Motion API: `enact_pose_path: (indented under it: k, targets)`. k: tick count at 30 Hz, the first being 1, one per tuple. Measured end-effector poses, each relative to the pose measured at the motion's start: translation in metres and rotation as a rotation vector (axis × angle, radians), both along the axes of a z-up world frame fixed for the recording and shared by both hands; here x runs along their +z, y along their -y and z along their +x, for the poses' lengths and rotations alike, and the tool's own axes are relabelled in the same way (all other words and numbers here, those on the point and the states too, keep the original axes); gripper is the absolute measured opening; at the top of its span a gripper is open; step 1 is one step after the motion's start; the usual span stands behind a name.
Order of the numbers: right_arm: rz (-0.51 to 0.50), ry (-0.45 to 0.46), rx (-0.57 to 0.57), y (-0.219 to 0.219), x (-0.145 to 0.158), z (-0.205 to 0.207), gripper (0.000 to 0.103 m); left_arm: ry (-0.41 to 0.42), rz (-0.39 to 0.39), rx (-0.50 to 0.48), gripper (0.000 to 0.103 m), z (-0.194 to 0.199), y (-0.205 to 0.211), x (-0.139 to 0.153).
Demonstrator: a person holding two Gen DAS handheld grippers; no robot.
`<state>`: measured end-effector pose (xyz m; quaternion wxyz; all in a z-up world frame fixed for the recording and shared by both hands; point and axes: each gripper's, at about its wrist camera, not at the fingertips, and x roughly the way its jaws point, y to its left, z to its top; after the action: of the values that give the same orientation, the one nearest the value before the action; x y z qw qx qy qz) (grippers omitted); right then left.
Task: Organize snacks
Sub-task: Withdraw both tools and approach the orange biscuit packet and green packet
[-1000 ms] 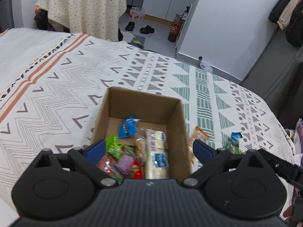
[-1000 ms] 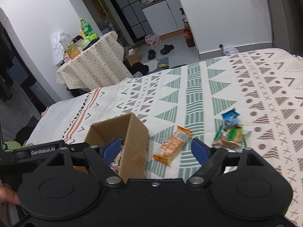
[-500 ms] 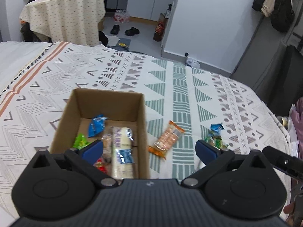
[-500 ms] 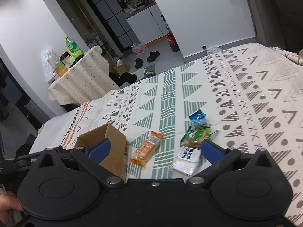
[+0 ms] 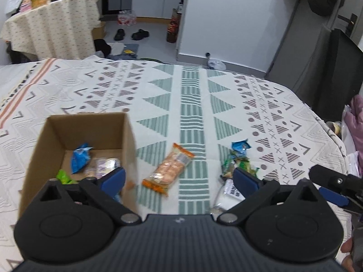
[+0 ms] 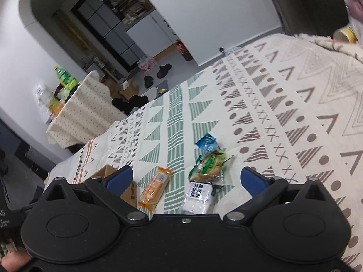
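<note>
An open cardboard box (image 5: 56, 131) with several snack packets inside sits on the patterned bedspread (image 5: 190, 104). To its right lie an orange cracker pack (image 5: 169, 169) (image 6: 155, 188), a green snack bag (image 5: 237, 165) (image 6: 209, 165), a small blue packet (image 5: 241, 145) (image 6: 205, 141) and a white pack (image 6: 198, 196). My left gripper (image 5: 179, 179) hangs open over the box's right wall and the orange pack, holding nothing. My right gripper (image 6: 186, 179) is open above the orange, green and white packs, touching none; its black arm shows at the left wrist view's right edge.
The bed's far edge drops to a floor with shoes (image 5: 131, 34) and bottles. A cloth-covered table (image 5: 52, 29) with drinks stands at the back left. A dark cabinet (image 5: 340, 68) and pink clothing (image 5: 357, 122) are on the right.
Both grippers have swung right, away from the box and toward the loose snacks. The right gripper's fingers have spread wider and it has rolled, tilting its view.
</note>
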<state>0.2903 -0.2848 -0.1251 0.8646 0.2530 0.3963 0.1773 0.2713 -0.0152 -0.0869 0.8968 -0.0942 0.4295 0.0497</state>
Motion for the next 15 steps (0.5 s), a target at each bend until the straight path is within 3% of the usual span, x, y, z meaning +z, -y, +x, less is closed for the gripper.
enact_pose_path:
  k: [6, 15]
  targets:
    - [0.042, -0.057, -0.032, 0.006, -0.019, 0.019, 0.093, -0.028, 0.012, -0.039, 0.097, 0.025, 0.012, -0.016]
    - [0.055, -0.146, -0.039, -0.003, -0.054, 0.05, 0.081, -0.114, 0.02, -0.06, 0.082, 0.064, 0.012, -0.056]
